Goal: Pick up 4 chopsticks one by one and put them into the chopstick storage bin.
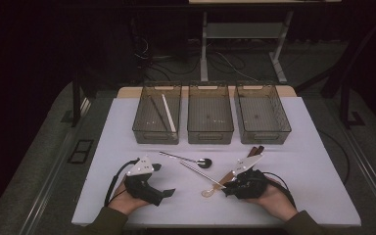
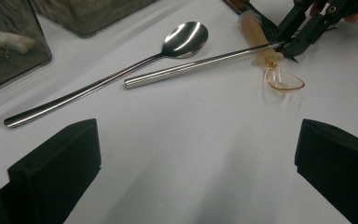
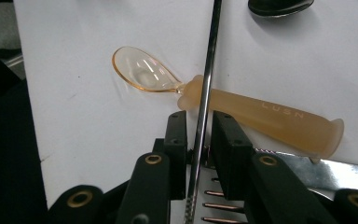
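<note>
My right gripper view shows the right gripper's (image 3: 199, 135) jaws narrowed around a metal chopstick (image 3: 205, 93), lying across an amber spoon (image 3: 242, 112) near the table's (image 1: 318, 166) front edge. The high view adds three bins (image 1: 210, 117) along the far edge. My left gripper (image 1: 149, 188) rests at front left, jaws wide, empty.

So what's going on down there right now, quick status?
Right gripper closing around the metal chopstick, pads about touching. Left gripper open, idle. Chopstick lies across the amber spoon; fork under the jaws.
</note>
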A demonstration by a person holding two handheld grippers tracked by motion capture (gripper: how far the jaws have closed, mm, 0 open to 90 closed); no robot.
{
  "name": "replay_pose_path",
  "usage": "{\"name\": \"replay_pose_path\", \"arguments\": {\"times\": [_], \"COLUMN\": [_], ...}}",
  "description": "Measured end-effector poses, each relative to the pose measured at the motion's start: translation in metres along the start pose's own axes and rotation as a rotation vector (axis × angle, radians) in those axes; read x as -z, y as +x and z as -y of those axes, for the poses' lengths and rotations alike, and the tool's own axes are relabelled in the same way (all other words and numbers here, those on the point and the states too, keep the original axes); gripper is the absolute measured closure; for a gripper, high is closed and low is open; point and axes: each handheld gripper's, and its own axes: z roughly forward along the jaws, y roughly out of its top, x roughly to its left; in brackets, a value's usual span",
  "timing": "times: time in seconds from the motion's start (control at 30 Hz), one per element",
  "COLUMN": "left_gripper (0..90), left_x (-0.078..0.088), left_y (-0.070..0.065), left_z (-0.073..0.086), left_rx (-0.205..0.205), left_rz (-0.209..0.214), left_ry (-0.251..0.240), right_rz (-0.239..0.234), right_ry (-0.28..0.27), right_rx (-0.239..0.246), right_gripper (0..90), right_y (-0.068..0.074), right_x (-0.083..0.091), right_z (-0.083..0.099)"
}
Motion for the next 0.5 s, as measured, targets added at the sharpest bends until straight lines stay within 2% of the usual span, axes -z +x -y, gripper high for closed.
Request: {"name": "replay_pose_path", "arguments": {"times": [0.23, 0.5], "left_gripper": [0.0, 0.0], "left_x": [-0.0003, -0.0005], "left_y": [-0.0008, -0.0007], "left_z": [-0.0005, -0.0005], "left_rx": [-0.001, -0.002], "left_rz": [0.003, 0.005], "left_ry": [-0.004, -0.003], "right_rz": [0.021, 0.032], "right_ry": [0.009, 0.017], "right_rx": [0.008, -0.008], "right_gripper": [81.3, 84.7], "right_y": [0.0025, 0.0029], "right_x": [-0.0027, -0.0024], "right_z": [-0.0025, -0.0033]}}
